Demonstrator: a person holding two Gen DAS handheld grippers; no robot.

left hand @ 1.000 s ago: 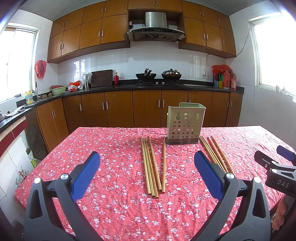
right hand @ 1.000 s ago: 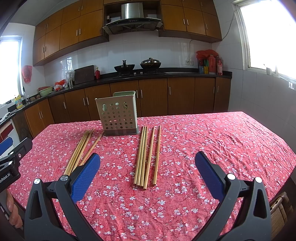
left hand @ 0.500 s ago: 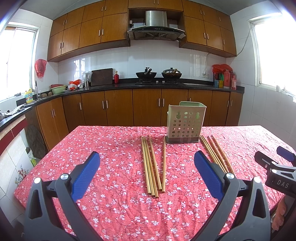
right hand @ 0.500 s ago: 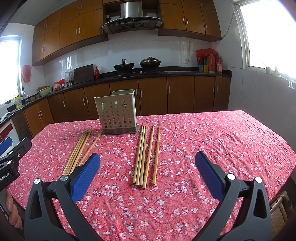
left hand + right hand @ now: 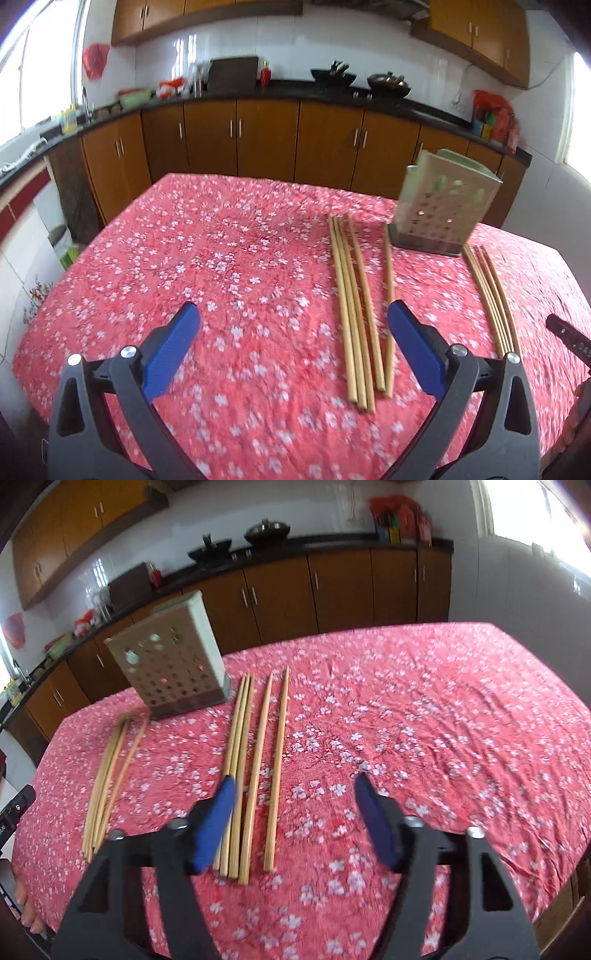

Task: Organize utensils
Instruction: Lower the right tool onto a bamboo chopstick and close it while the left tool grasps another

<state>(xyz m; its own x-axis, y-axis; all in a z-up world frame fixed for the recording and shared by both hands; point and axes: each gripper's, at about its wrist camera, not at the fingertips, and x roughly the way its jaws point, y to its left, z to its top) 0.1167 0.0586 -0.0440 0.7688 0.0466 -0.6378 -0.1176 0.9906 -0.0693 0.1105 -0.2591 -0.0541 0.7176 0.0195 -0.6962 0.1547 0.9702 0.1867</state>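
Observation:
A pale green perforated utensil holder (image 5: pixel 441 206) stands upright at the far side of the red floral table (image 5: pixel 221 266); it also shows in the right wrist view (image 5: pixel 173 668). Two groups of wooden chopsticks lie flat, one on each side of the holder. In the left wrist view one group (image 5: pixel 354 302) lies just left of my right fingertip and the other (image 5: pixel 493 299) further right. My left gripper (image 5: pixel 295 343) is open and empty above the cloth. My right gripper (image 5: pixel 297 812) is open and empty, its left pad (image 5: pixel 216 823) over the near ends of several chopsticks (image 5: pixel 255 757). The other group (image 5: pixel 109 771) lies to the left.
Brown kitchen cabinets and a dark counter (image 5: pixel 258 96) with pans run behind the table. The other gripper's black body shows at the right edge of the left wrist view (image 5: pixel 569 336) and at the left edge of the right wrist view (image 5: pixel 14 808).
Both grippers have tilted down and moved forward toward the table. The right gripper has narrowed somewhat and now sits over the near ends of the chopsticks. Both views are motion-blurred.

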